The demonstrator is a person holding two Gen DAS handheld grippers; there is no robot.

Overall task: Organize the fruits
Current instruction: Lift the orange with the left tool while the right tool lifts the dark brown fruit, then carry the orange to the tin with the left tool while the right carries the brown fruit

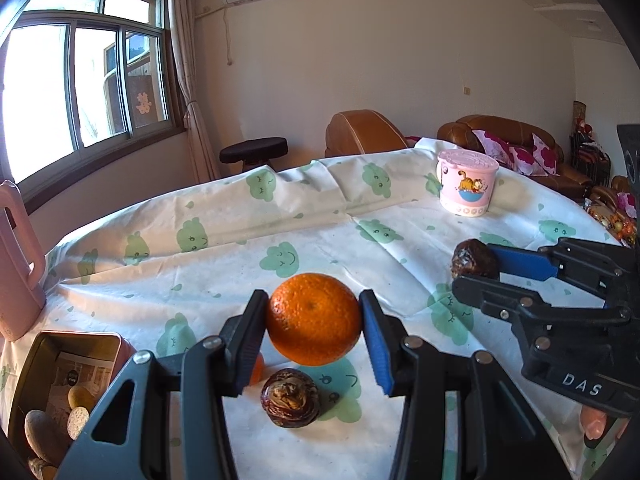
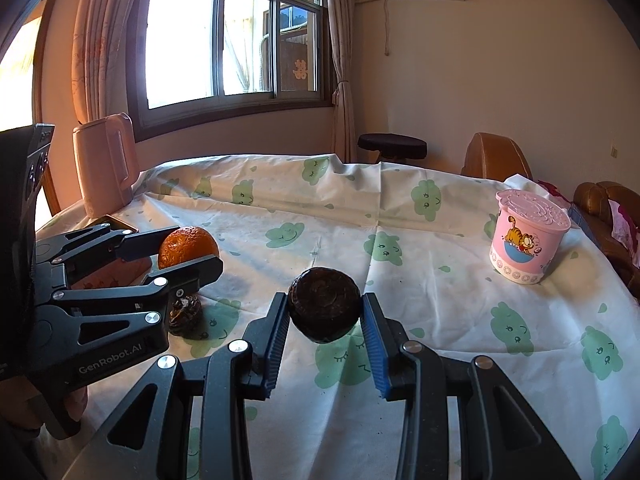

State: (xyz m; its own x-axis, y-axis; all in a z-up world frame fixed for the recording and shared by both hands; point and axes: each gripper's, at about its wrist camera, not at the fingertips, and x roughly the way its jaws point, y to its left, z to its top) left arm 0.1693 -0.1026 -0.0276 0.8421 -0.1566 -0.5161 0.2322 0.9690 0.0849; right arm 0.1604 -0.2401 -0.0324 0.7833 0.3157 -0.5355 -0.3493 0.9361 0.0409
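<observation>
The left gripper (image 1: 314,320) had its jaws closed onto an orange (image 1: 314,318), one pad on each flank at about the widest part, and the fruit hung clear of the cloth, judging by the shadow beneath it. It looked firm and round with a pebbled skin, so I judged it would sit steadily between the ribbed pads if held across its middle; a hard squeeze would probably bruise it, and a grip nearer the top would likely let it roll out.

The right gripper (image 2: 325,308) was closed the same way on a dark brown wrinkled fruit (image 2: 325,304), lifted a little above the table. I could not name it; its skin looked dry, leathery and ridged, light in the hand I would guess, and less slippery than the orange.

Just below the orange a second dark wrinkled fruit (image 1: 290,398) lay on the cloth, untouched, and a sliver of something orange (image 1: 258,370) showed behind the left finger, too hidden to identify.

Farther out, an open tin (image 1: 72,344) holding stones sat at the near left corner beside a pink kettle (image 2: 106,162). A pink lidded cartoon cup (image 2: 528,238) stood well apart on the far right of the cloud-print tablecloth (image 2: 400,208).
</observation>
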